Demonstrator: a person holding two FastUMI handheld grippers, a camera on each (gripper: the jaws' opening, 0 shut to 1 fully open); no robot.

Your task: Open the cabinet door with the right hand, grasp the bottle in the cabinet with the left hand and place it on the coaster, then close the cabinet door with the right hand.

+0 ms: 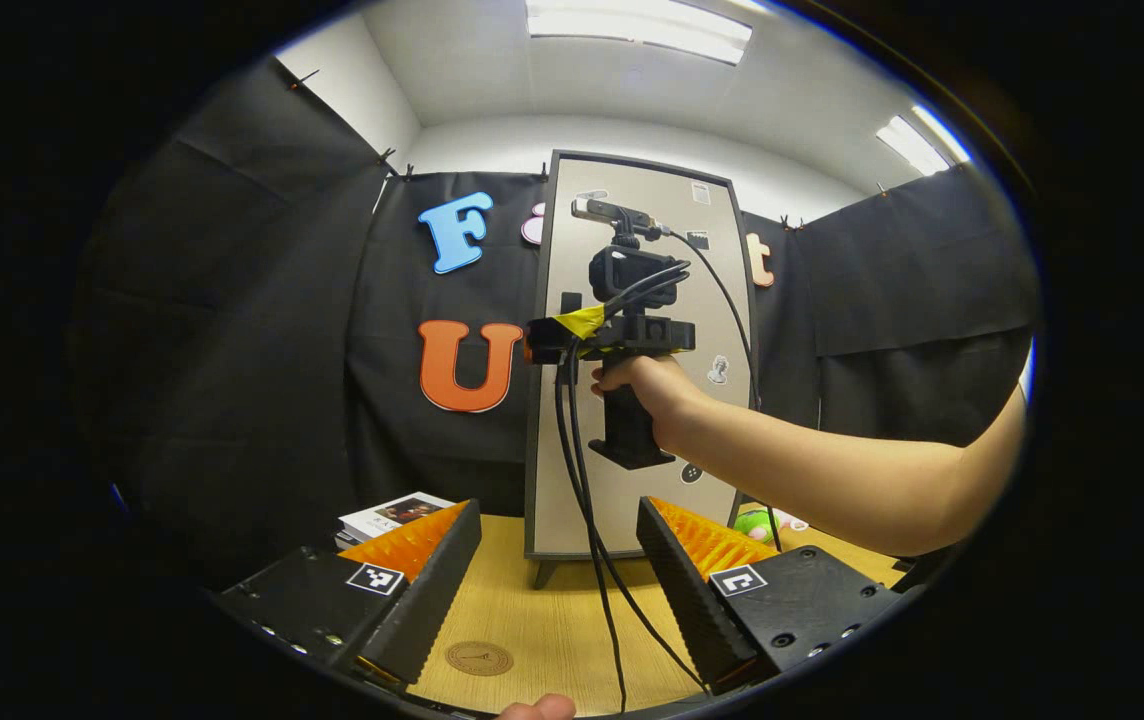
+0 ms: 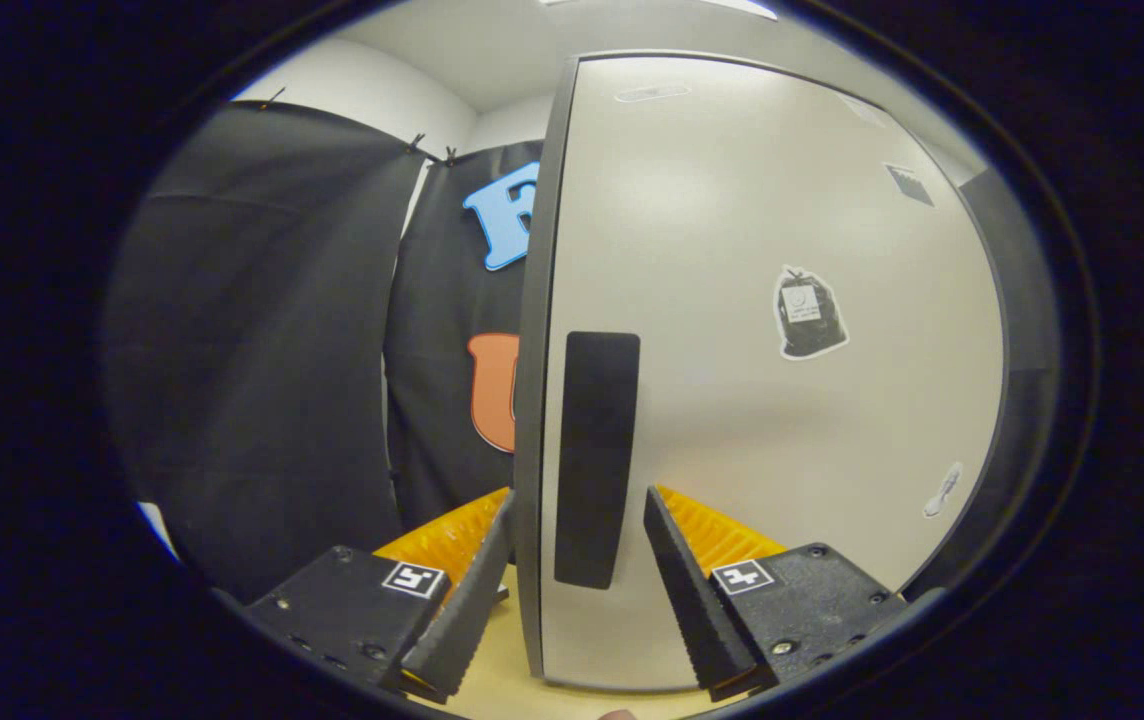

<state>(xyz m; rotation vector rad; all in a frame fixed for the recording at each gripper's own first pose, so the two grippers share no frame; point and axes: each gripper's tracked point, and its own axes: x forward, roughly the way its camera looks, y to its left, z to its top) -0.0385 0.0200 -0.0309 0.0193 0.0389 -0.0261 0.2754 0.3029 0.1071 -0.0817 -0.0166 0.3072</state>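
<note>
The tall beige cabinet [image 1: 632,300] stands on the wooden table with its door [image 2: 752,400] looking closed, so the bottle is hidden. Close up in the right gripper view, the black door handle [image 2: 595,460] sits between my open right gripper [image 2: 580,495] fingers, which straddle the handle and the door's left edge. In the left gripper view a hand holds that right gripper [image 1: 547,340] at the door's left edge. My left gripper [image 1: 558,510] hangs open and empty above the table, in front of the cabinet. A round brown coaster [image 1: 478,657] lies on the table just below it.
A stack of booklets [image 1: 392,515] lies left of the cabinet and a green toy [image 1: 757,522] right of its base. Black cables [image 1: 582,480] hang from the right gripper down across the cabinet front. The wooden table [image 1: 532,600] stretches between coaster and cabinet.
</note>
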